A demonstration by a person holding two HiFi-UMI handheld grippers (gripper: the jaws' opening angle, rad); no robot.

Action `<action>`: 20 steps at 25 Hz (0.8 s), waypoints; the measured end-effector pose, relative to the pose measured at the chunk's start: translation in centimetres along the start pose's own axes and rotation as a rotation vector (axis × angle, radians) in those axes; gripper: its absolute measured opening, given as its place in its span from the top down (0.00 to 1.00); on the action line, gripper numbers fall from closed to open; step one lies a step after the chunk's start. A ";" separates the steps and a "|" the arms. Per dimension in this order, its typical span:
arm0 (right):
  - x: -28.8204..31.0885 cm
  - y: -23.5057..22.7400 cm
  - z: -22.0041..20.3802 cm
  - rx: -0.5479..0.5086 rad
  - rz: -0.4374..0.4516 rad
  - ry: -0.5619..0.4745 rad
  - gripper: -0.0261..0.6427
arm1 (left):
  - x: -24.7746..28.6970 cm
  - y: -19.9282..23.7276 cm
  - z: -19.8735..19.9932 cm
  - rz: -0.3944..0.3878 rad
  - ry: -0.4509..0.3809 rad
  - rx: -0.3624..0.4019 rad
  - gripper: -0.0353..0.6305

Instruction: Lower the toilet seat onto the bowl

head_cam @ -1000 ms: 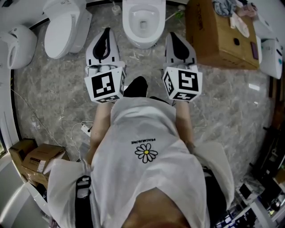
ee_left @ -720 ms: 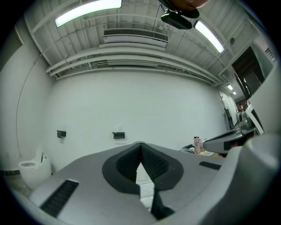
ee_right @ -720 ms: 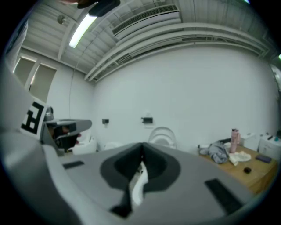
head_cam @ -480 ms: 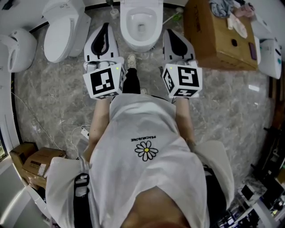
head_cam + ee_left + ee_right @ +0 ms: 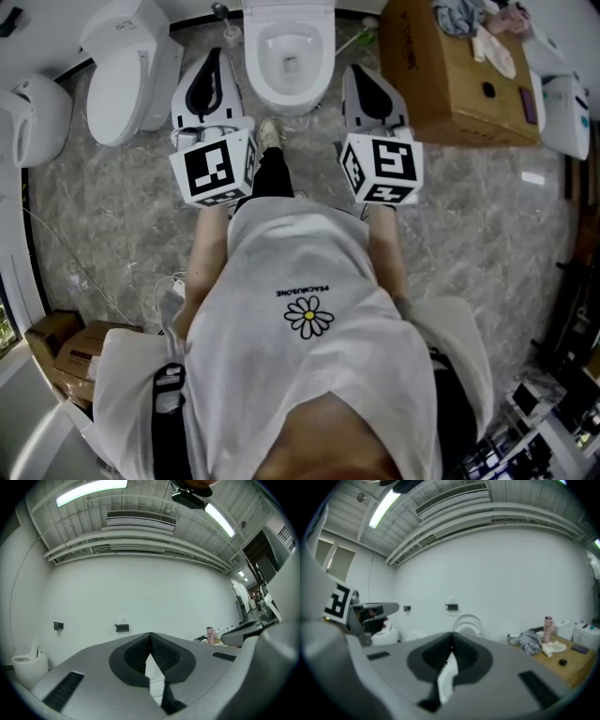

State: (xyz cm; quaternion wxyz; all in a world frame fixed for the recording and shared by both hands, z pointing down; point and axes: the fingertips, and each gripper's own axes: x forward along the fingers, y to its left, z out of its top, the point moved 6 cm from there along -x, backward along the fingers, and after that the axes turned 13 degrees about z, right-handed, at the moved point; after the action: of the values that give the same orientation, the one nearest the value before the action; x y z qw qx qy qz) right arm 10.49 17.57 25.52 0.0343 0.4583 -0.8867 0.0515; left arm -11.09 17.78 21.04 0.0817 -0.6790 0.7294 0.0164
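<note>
The fingers (image 5: pixel 166 656) of the left gripper (image 5: pixel 150 637) are pressing shut against each other with nothing between them. The fingers (image 5: pixel 474 659) of the right gripper (image 5: pixel 451 638) are doing the same, also empty. The toilet seat (image 5: pixel 467 617) is standing raised, well beyond the right gripper's tips at their 12 o'clock. Its long axis is running upright, its rounded end is pointing at the ceiling, and it is leaning back toward the white wall (image 5: pixel 497 573). It is showing as a pale white arch with a thin rim, and finer detail is blurring out. In the head view the bowl (image 5: pixel 286 98) is sitting at 12 o'clock of the frame on the marble floor (image 5: pixel 122 206). It is lying uncovered, an oval white basin with its long axis running 12 to 6 and its nose pointing at 6, toward the person (image 5: pixel 309 319). The two grippers are flanking it, the left at the bowl's 8 o'clock and the right at its 4 o'clock, both pointing toward 12. A second toilet (image 5: pixel 131 61), lid down, is standing at the bowl's 9 o'clock. A cardboard box (image 5: pixel 450 84) carrying a grey cloth (image 5: pixel 459 17) is sitting at the bowl's 3 o'clock.
</note>
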 end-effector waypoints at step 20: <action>11.8 -5.0 3.8 -0.016 -0.054 -0.020 0.92 | 15.1 2.4 -5.1 -0.021 0.076 -0.052 0.92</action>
State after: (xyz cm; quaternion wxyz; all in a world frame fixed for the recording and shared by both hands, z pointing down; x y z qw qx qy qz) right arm 7.66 4.68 23.34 0.0303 0.4822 -0.8747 0.0390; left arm -14.93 2.38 23.71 0.0363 -0.6887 0.7241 0.0085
